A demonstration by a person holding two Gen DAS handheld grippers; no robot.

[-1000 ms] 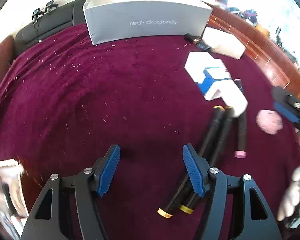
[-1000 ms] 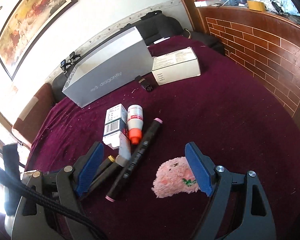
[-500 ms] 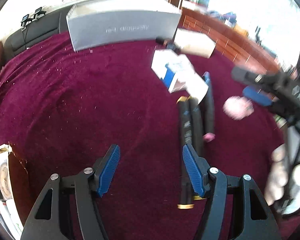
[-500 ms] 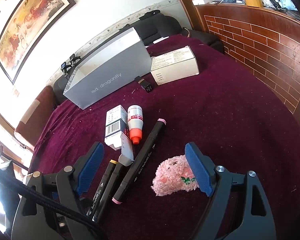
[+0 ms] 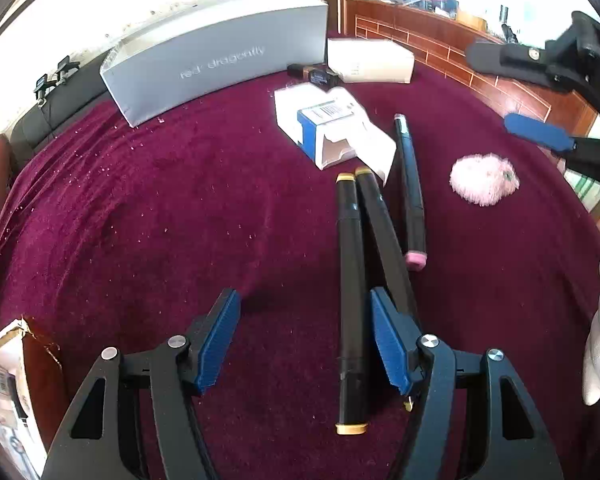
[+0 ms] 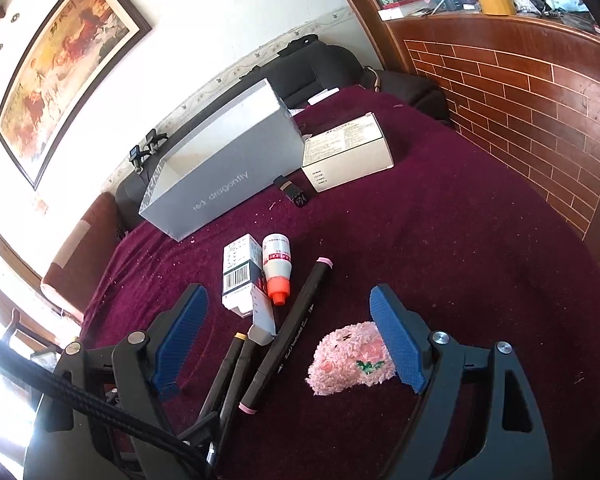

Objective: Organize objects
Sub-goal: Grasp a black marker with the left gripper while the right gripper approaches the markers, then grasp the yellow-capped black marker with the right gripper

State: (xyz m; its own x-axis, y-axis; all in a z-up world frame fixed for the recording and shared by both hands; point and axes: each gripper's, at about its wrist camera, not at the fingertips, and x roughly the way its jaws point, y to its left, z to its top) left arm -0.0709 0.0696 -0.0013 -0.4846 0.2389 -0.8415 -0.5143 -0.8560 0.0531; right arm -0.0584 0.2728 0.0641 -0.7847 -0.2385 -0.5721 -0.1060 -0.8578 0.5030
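At the bottom of the left wrist view, the left gripper (image 5: 302,344) stood with its ribbed blue pads spread wide over the burgundy velvet cloth (image 5: 140,216), holding nothing. Two black cylindrical markers with yellow caps (image 5: 350,300) lay side by side at lower centre, one between the pads beside the right pad, the other passing under it. A third black marker with pink caps (image 5: 410,188) lay just right of them, near a fuzzy pink plush toy (image 5: 484,178) at right centre.

In the right wrist view, the right gripper (image 6: 290,338) also had its jaws apart and empty, the plush (image 6: 350,360) touching or just in front of its right pad, the pink-capped marker (image 6: 288,336) between the pads. Above, at frame centre, a small white-and-blue carton with a barcode (image 6: 240,276) lay open-flapped beside a white plastic bottle with an orange cap (image 6: 277,268), its red print unreadable. Farther up sat a tiny dark object (image 6: 294,192), a white cardboard box with fine printed text (image 6: 346,152), and a long open grey box lettered "red dragonfly" (image 6: 224,172).
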